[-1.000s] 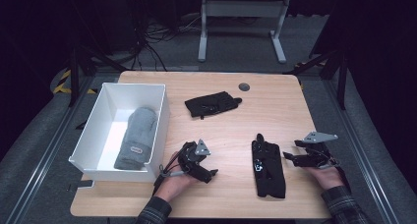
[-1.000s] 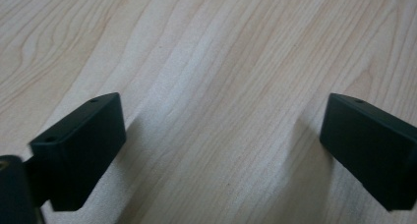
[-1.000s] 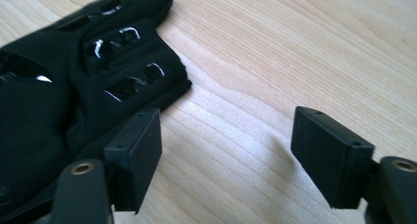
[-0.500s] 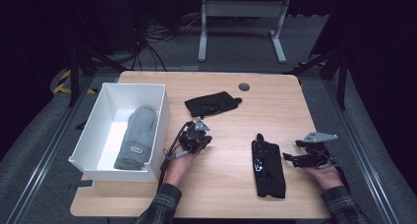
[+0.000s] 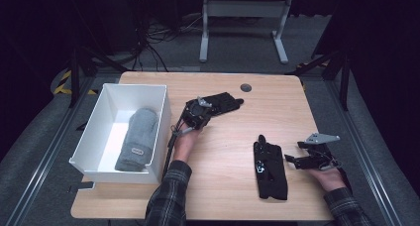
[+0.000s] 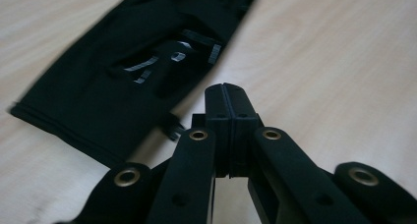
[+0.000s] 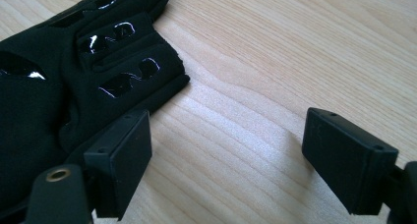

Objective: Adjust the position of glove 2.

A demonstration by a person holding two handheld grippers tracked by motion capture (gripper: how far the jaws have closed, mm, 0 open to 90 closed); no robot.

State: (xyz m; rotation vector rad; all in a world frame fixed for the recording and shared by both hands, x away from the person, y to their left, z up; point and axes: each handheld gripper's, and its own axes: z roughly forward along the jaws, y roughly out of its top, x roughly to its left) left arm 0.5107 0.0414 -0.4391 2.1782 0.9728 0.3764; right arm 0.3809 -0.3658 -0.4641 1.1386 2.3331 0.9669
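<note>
Black far glove [image 5: 220,103] under clenched left tool [image 5: 198,108], ungripped; right tool [image 5: 296,153] released beside near glove [image 5: 270,169].

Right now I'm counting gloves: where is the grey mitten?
High view, left side: the grey mitten lies inside the white bin, left of the left tongs.

My left gripper [image 6: 227,94] is matte black plastic, its link arms pinned with brass-coloured rivets, and a thin black cable trails from it beside the white rectangular plastic bin [image 5: 163,112]. My right gripper [image 7: 226,155] has flat, square black pads with small screw holes and carries a grey three-cornered plate on top. Both my sleeves are dark plaid flannel.
</note>
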